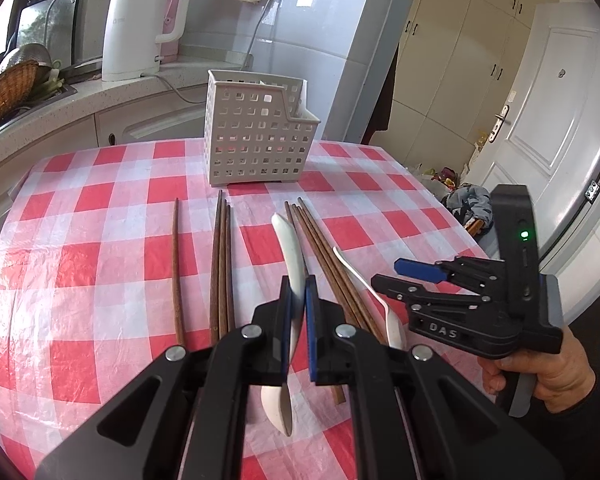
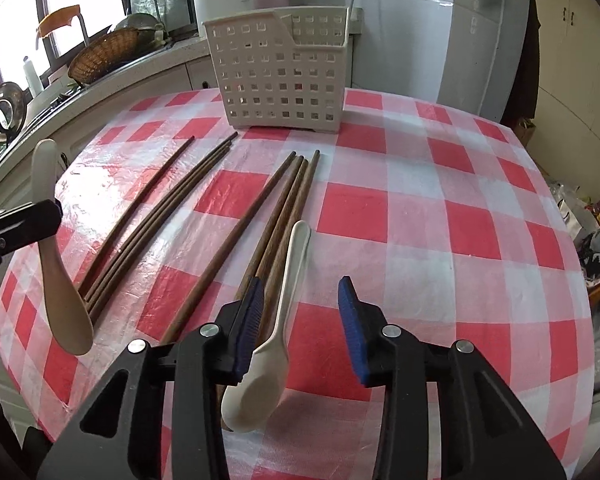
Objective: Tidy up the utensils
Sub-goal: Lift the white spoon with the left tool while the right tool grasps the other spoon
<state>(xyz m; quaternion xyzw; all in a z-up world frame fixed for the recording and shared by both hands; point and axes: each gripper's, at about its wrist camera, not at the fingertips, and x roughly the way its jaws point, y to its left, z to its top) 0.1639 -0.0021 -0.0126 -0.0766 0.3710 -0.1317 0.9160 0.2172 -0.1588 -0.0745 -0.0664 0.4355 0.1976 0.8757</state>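
The left gripper (image 1: 299, 300) pinches a white ceramic spoon (image 1: 291, 256) mid-handle (lifted); it could pivot and slip. The right gripper (image 2: 300, 312) gapes, empty, over another white spoon (image 2: 272, 336) beside brown wooden chopsticks (image 2: 284, 200), which it might nudge.

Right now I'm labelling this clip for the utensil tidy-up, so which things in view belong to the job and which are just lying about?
Part of the job:
white spoon, held in the left gripper
second white spoon on the table
chopsticks
perforated white caddy
right gripper, open

Just lying about:
electric kettle
wicker basket
checked tablecloth
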